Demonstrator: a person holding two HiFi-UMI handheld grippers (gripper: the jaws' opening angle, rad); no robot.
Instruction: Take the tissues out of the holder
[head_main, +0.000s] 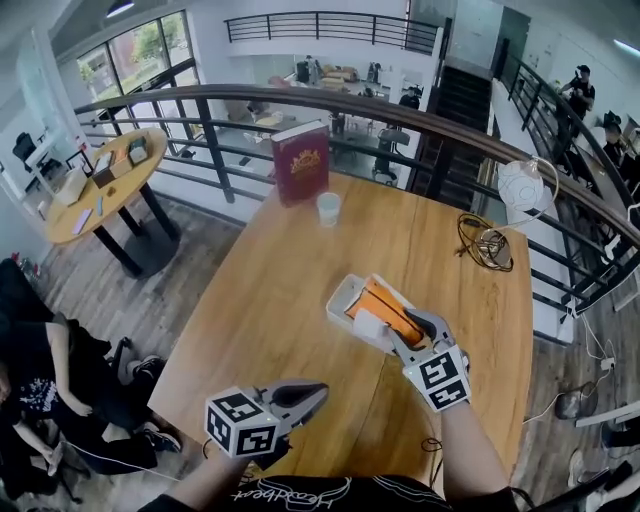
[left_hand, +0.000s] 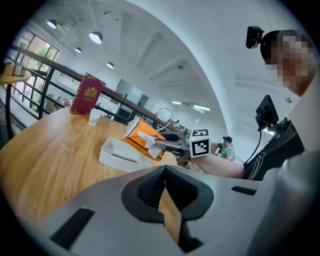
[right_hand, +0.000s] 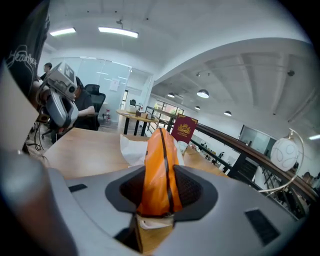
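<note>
An orange tissue pack (head_main: 383, 308) stands tilted in a white holder (head_main: 343, 295) near the middle of the wooden table. My right gripper (head_main: 385, 328) is shut on the pack's near end; in the right gripper view the orange pack (right_hand: 159, 165) fills the gap between the jaws, with the white holder (right_hand: 131, 147) behind it. The left gripper view shows the pack (left_hand: 142, 140) raised at an angle above the holder (left_hand: 117, 155), a white tissue poking from it. My left gripper (head_main: 318, 392) hovers near the table's front edge, shut and empty, apart from the holder.
A dark red book (head_main: 300, 162) stands upright at the table's far edge with a small plastic cup (head_main: 328, 208) beside it. A bundle of cable (head_main: 487, 243) lies at the right. A railing (head_main: 420, 120) runs behind the table. A person (head_main: 40, 380) sits low at the left.
</note>
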